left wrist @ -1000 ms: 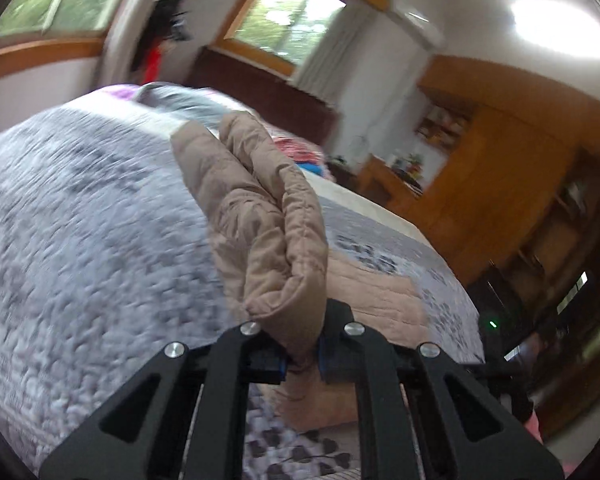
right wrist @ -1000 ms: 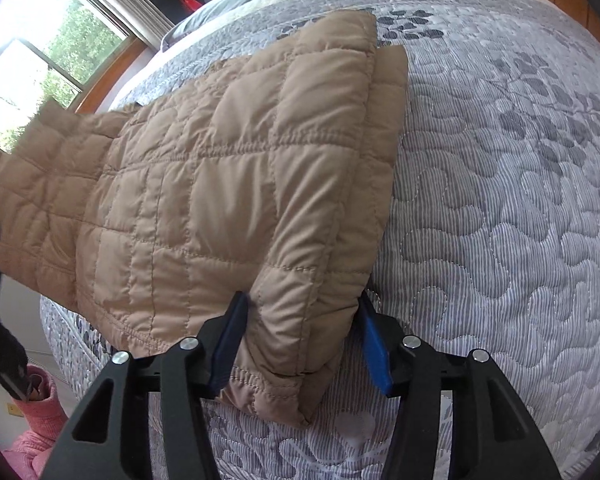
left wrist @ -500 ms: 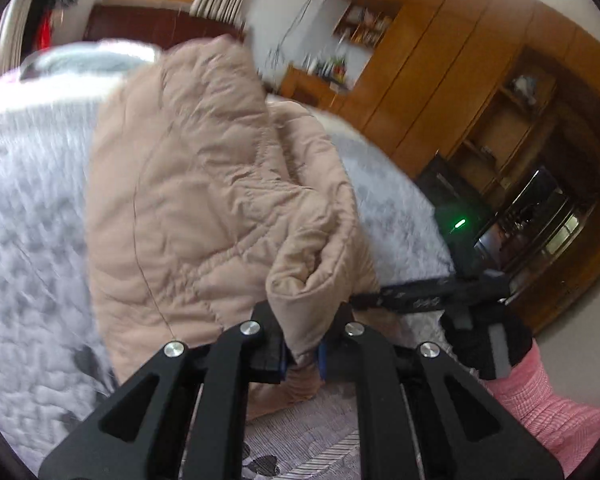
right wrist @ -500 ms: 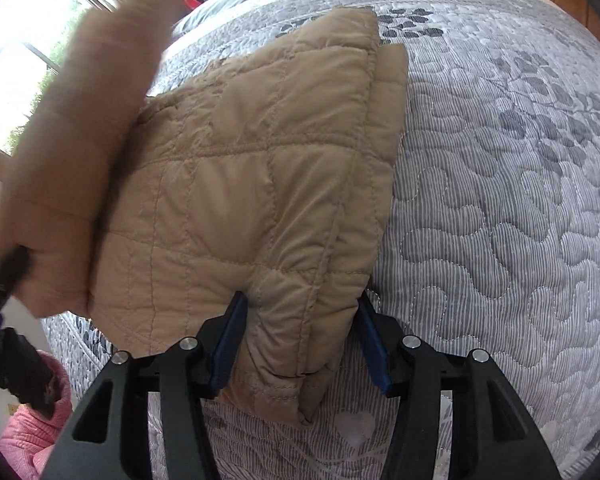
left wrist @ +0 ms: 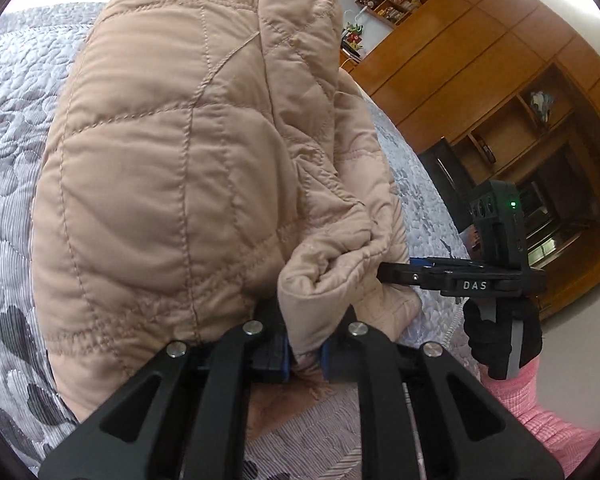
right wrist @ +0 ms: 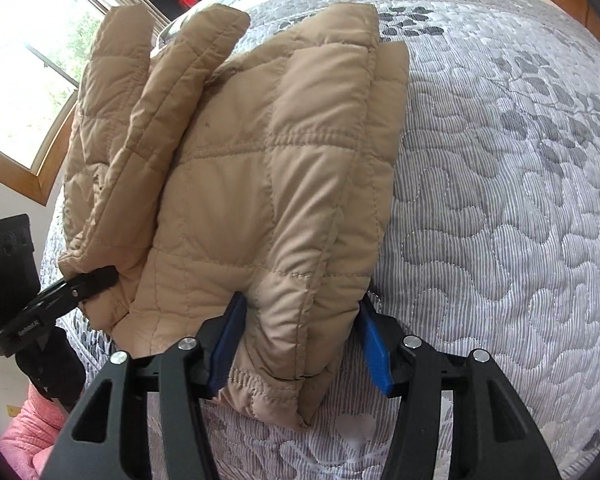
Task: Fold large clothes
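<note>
The left claw (left wrist: 303, 354), clenched on a jacket (right wrist: 268, 184) edge, has swung it over the folded stack on the bed (right wrist: 500, 200); right claw (right wrist: 300, 344) stays straddling the stack's near corner, unclenched.

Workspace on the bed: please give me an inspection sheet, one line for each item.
Surface: grey quilted bedspread with leaf and heart pattern.
Job's things: tan quilted jacket, partly folded, one section raised above the rest.
Clutter: nothing seen on the bedspread.
Grippers: left claw shut on a jacket edge; right claw wide around the thick folded end, pads at its sides.
Cables: nothing seen.
Surroundings: wooden cabinets, window, pink sleeve.
</note>
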